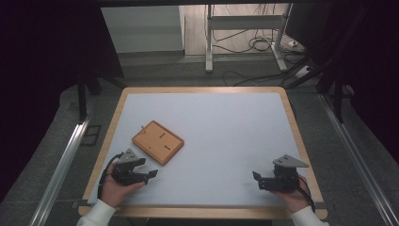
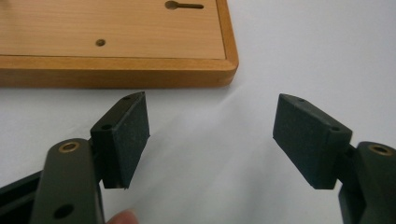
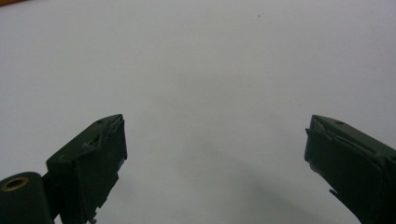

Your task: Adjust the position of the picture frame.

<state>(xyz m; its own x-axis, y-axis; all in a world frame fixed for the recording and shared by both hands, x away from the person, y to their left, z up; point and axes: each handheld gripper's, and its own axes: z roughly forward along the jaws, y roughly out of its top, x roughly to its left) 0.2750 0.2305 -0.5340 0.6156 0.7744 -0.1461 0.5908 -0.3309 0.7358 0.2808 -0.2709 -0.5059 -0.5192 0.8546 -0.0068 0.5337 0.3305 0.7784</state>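
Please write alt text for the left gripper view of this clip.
The left gripper hovers with its two black fingers spread open and nothing between them, just short of a wooden board. The board lies flat on the white table; its raised rim, a small round hole and a keyhole slot are visible.

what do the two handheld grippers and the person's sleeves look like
Both the left gripper and the right gripper are black, each topped by a grey three-cornered plate, with a black cable trailing from each. Each has two flat, dark textured pads; brass-coloured rings sit at the jaw pivots. The right gripper's pads look worn. The sleeves are white.
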